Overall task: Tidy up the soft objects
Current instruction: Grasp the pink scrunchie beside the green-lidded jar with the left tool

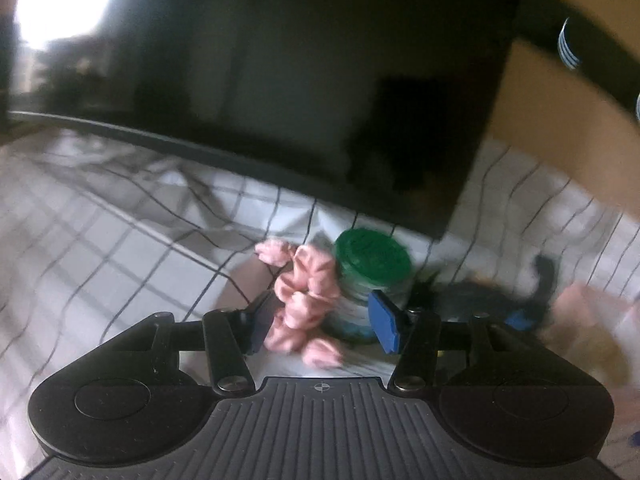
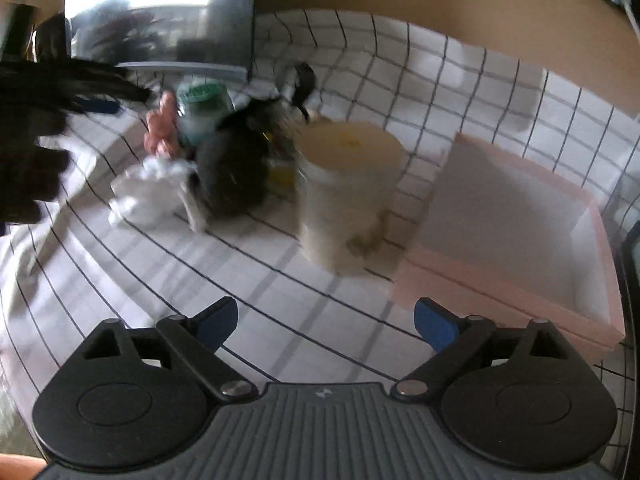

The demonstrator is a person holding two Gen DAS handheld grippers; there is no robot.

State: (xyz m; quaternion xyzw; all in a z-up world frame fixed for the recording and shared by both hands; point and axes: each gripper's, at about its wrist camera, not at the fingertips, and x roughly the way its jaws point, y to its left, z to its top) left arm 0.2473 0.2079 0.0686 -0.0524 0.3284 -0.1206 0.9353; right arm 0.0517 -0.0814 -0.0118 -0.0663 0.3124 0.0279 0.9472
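Observation:
In the left wrist view my left gripper (image 1: pixel 322 322) is open, its blue pads on either side of a pink scrunchie (image 1: pixel 306 300) that lies on the checked cloth against a jar with a green lid (image 1: pixel 370 276). The scrunchie (image 2: pixel 160 130) and jar (image 2: pixel 204 112) also show far left in the right wrist view, with a dark fluffy soft object (image 2: pixel 236 172) and a crumpled white cloth (image 2: pixel 146 190) beside them. My right gripper (image 2: pixel 326 326) is open and empty above the cloth. A pink tray (image 2: pixel 512 280) stands at the right.
A dark monitor (image 1: pixel 280 80) stands close behind the jar. A tall cream container with a lid (image 2: pixel 346 192) stands between the soft objects and the pink tray. The checked cloth (image 2: pixel 200 280) covers the table. The frames are motion-blurred.

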